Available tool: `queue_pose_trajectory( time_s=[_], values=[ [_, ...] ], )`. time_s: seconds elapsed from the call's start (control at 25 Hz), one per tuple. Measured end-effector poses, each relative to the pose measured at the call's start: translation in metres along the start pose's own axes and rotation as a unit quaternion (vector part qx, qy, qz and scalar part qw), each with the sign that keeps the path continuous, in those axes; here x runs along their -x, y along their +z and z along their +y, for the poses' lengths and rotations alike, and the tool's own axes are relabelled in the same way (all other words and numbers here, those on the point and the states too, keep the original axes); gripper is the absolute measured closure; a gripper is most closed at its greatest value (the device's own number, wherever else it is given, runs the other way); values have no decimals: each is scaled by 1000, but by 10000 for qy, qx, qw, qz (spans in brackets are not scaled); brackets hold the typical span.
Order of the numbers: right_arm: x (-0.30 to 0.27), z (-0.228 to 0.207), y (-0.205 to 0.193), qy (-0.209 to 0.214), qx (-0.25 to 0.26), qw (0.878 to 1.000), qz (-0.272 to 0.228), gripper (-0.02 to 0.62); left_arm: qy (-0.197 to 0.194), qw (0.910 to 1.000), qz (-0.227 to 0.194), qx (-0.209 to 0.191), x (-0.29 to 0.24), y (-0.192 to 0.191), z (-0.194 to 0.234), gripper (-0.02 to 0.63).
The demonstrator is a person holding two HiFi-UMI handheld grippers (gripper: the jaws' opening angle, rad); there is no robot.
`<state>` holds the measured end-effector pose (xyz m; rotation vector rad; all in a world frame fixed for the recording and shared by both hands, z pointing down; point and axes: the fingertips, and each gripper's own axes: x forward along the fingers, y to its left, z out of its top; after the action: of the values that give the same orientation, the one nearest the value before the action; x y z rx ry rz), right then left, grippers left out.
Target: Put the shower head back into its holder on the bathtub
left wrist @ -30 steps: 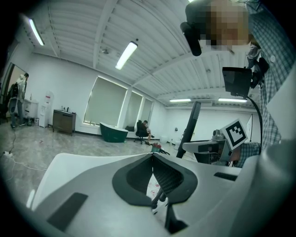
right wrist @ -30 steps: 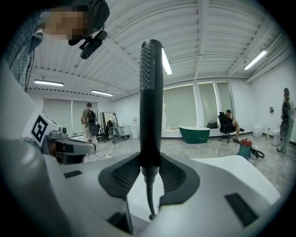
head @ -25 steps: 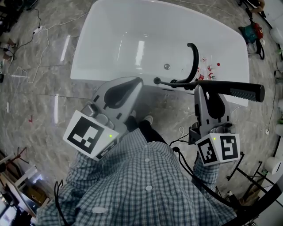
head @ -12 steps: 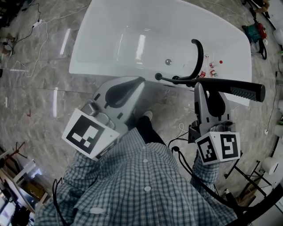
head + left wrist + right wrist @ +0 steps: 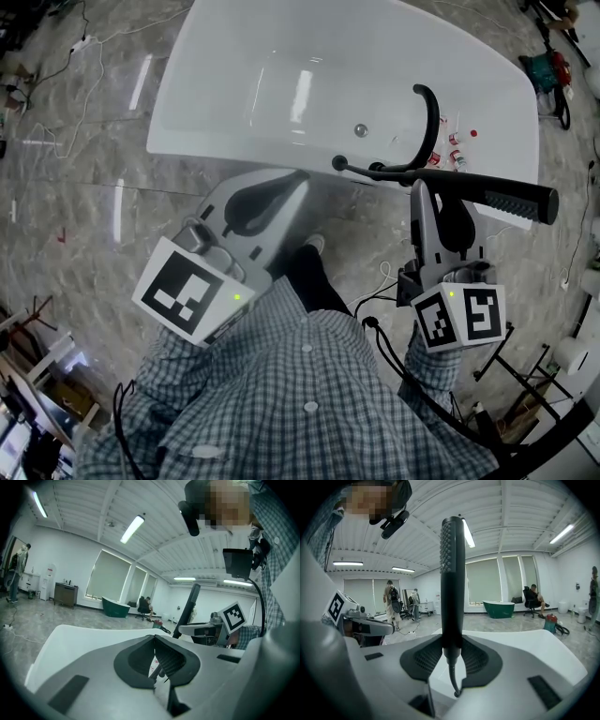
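Observation:
The white bathtub (image 5: 234, 141) lies below me. A curved black faucet (image 5: 431, 117) and dark fittings (image 5: 380, 172) stand on its near rim. My right gripper (image 5: 420, 189) is shut on the black stick-shaped shower head (image 5: 511, 197), which lies level above the floor just in front of that rim. Its textured end points right and a thin black tail (image 5: 352, 167) reaches left over the rim. In the right gripper view the shower head (image 5: 453, 573) stands upright between the pads of the right gripper (image 5: 453, 641). My left gripper (image 5: 298, 176) hangs shut and empty beside it, and the left gripper (image 5: 153, 637) shows its pads meeting.
Small red-capped bottles (image 5: 457, 141) sit on the tub rim by the faucet. Cables (image 5: 89, 84) trail over the marble floor at the left, and tools (image 5: 548, 66) lie at the far right. My shoe (image 5: 314, 247) is near the tub. A green tub (image 5: 500, 609) and people stand farther off.
The tub has drifted slightly right in the head view. Both grippers keep their places, and the shower head stays in the right one.

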<state>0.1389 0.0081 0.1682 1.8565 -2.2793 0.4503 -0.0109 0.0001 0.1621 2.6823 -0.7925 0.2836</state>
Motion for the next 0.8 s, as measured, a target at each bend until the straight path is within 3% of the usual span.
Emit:
queue_pose_trajectory(
  time_s=[0.8],
  values=[
    [-22,1,-32,-2,-17,9996,290,472,90,9995,58,295,2,-20,14,597]
  ],
)
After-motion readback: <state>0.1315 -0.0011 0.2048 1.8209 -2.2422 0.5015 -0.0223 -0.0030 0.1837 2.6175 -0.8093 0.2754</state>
